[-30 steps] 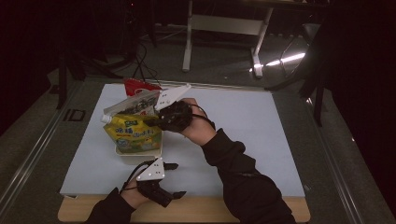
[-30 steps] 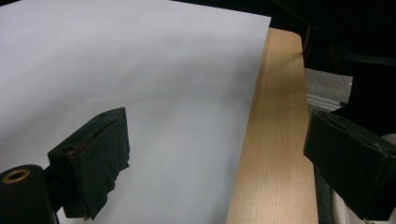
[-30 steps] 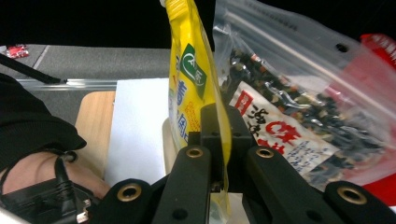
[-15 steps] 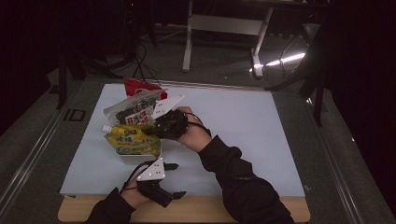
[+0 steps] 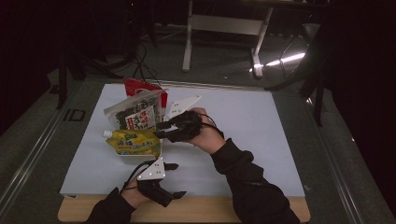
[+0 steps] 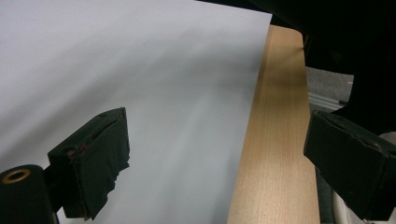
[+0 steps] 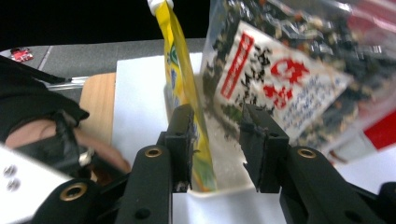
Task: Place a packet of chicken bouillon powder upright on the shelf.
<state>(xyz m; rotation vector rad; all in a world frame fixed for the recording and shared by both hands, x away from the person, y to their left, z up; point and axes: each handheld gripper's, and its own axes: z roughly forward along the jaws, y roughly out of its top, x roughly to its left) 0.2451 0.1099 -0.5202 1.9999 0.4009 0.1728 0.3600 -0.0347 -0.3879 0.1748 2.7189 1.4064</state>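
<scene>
Work in hand: the right gripper (image 5: 161, 131) is at the white tray (image 5: 140, 158), where a yellow spouted pouch (image 5: 133, 142) and a clear seaweed-flake bag (image 5: 137, 114) stand on edge.
Right gripper: its jaws have just been opening. In the right gripper view they stand part spread at the tray's rim, with the yellow spouted pouch (image 7: 187, 93) against the inner face of the left pad and a gap to the other pad. Nothing is pinched.
Left gripper: the left gripper (image 5: 175, 179) rests near the table's front edge at 6 o'clock of the tray, jaws spread wide and empty over the white mat (image 6: 154, 93) and the wooden table edge (image 6: 275, 154).
Where the things are: the pouch is in the tray at 9 o'clock of the right gripper. The seaweed-flake bag (image 7: 280, 79) leans at 11 o'clock of it, and a red packet (image 5: 135, 86) lies behind that at 12 o'clock.
Materials and shapes: the pouch is glossy, flat, soft film with a white screw spout at one end. The bag is crinkly clear plastic with dark flakes and a red and white label. The tray is shallow, thin, white plastic. The pads are black, matte and frayed.
Risk: the freed pouch is thin and stands on its edge, so it may flop flat or slide out over the low rim.
Risk: pulling the jaws back could drag the slick film along.
Risk: the tilted bag may topple onto the pouch.
</scene>
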